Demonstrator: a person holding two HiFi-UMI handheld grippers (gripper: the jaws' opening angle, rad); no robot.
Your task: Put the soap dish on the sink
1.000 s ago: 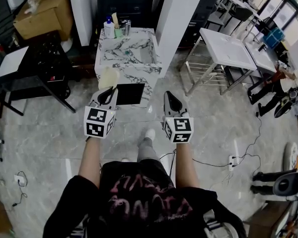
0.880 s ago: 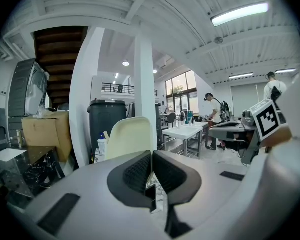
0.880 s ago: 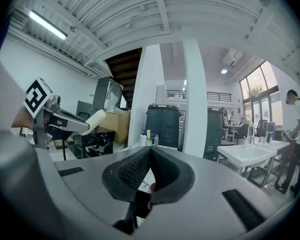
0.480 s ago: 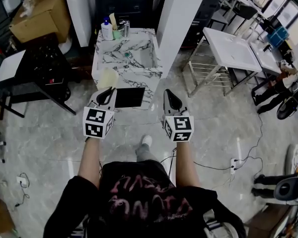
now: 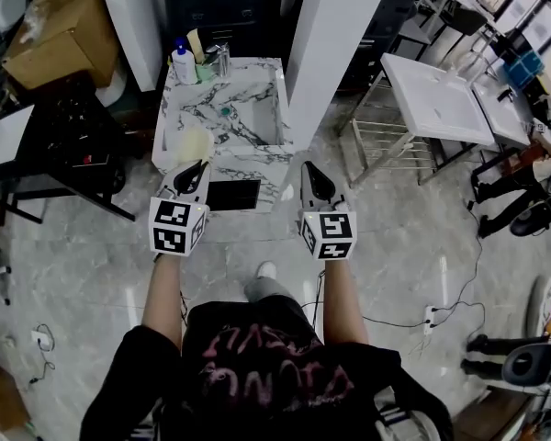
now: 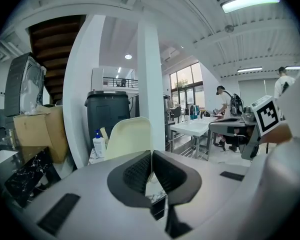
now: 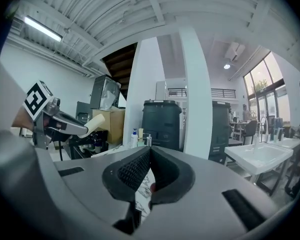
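The left tool point(image 5: 191, 166) is clamped on the near edge of the pale yellow soap dish point(image 5: 193, 143) — its jaws pinch the rim, and the dish stands up beyond them. In the head view the dish is held in the air over the front left corner of the marble sink point(image 5: 202, 99). The right tool point(image 5: 309, 169) hovers just off the sink's front edge — jaws together, nothing held. A soap bottle point(image 5: 184, 62) stands at the sink's back left corner.
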